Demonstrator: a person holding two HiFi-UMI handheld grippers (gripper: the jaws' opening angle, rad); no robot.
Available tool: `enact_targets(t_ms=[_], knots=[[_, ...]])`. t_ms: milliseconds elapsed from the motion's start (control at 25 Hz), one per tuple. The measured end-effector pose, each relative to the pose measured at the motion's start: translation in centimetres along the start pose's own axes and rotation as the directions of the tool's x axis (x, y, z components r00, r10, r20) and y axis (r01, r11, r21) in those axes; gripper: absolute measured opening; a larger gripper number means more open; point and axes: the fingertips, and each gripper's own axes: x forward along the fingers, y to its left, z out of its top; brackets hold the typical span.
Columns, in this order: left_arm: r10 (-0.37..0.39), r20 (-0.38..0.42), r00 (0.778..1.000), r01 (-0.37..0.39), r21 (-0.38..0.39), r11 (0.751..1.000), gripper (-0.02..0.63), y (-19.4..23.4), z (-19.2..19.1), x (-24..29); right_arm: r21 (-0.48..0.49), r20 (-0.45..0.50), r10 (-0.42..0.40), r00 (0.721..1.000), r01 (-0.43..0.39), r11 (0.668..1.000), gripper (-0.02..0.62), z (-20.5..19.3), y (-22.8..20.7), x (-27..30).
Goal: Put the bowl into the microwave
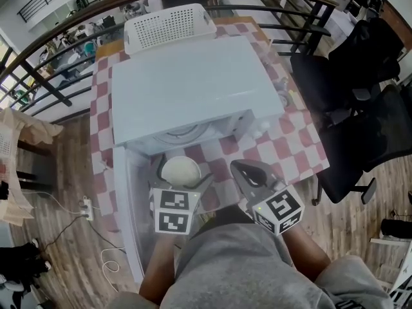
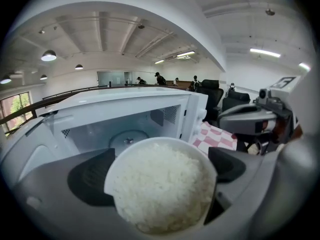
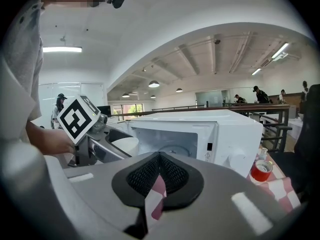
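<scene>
A white bowl (image 1: 181, 170) heaped with rice sits between the jaws of my left gripper (image 1: 182, 177), which is shut on it just in front of the white microwave (image 1: 193, 85). The microwave's door (image 1: 131, 205) hangs open to the left. In the left gripper view the bowl (image 2: 160, 184) fills the space between the pads, with the cavity and glass turntable (image 2: 127, 140) right behind it. My right gripper (image 1: 241, 167) is shut and empty, to the right of the bowl over the checked cloth. From the right gripper view I see the shut right gripper (image 3: 159, 160), the bowl (image 3: 125, 145) and the cavity (image 3: 172, 144).
A white slatted basket (image 1: 168, 26) stands behind the microwave. Small bottles (image 1: 283, 98) and a red-capped jar (image 3: 260, 170) sit to its right. Black office chairs (image 1: 360, 89) crowd the table's right side. A railing (image 1: 58, 50) runs behind, and a power strip (image 1: 87, 206) lies on the floor at left.
</scene>
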Motion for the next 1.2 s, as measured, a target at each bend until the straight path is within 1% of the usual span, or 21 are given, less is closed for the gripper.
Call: enact_targets(t_ms=[360,560,720,840,1040,1200], knots=[[0.099,-0.029,0.995,-0.101,-0.102,0.99,0.581,4.2,-0.3,6.2,0.032,-0.036,0.011,0.999,-0.01,0.999,-0.002,-1.0,-2.5,1.7],[0.15,-0.048,0.988,-0.154,-0.097,0.983,0.581,6.1,-0.6,9.3,0.031,-0.049,0.018,0.999,-0.017,0.999,-0.002,-1.1,-3.7,3.0],[0.164,-0.055,0.985,-0.169,-0.102,0.98,0.581,7.5,-0.8,11.1,0.034,-0.067,0.029,0.997,-0.027,0.999,-0.002,-1.0,-4.7,3.8],[0.175,-0.066,0.982,-0.18,-0.086,0.98,0.58,8.0,-0.5,12.4,0.037,-0.079,0.041,0.996,-0.038,0.999,-0.002,-1.1,-5.0,4.5],[0.2,-0.04,0.979,-0.202,-0.067,0.977,0.58,9.0,0.1,13.6,0.027,-0.087,0.066,0.994,-0.063,0.998,-0.002,-1.2,-5.0,5.5],[0.211,-0.036,0.977,-0.212,-0.028,0.977,0.58,9.4,0.0,14.5,0.034,-0.109,0.078,0.991,-0.075,0.997,-0.002,-1.6,-4.9,5.7]])
